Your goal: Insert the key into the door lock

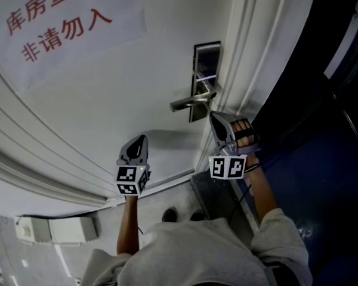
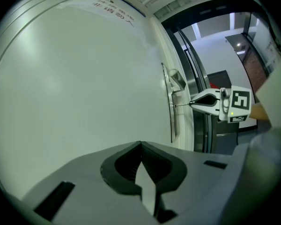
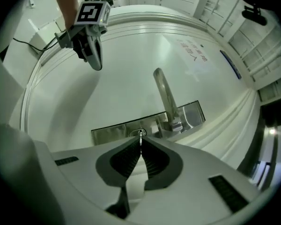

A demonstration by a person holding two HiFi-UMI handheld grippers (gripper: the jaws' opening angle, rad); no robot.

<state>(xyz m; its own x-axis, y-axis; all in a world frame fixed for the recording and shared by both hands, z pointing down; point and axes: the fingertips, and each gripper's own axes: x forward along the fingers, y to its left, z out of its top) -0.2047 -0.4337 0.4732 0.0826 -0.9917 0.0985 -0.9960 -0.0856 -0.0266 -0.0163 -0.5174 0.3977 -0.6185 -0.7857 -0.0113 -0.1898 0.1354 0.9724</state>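
Your left gripper hovers about level, jaws closed together with nothing between them. Your right gripper (further right and higher in the head view) points level too, jaws pinched on the key. Both forearms reach forward.

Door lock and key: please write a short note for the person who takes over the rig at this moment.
Left gripper: jaws together, holding nothing, pointing at the white door, away from the lock.
Right gripper: shut on the key, pointing at the lock plate.
Things: the keyhole sits on the lock plate beside the lever handle.
Done: the key's tip meets the keyhole and seems to be inside it.
Left: how deep it sits cannot be told; probably push it in fully and keep the grip steady.
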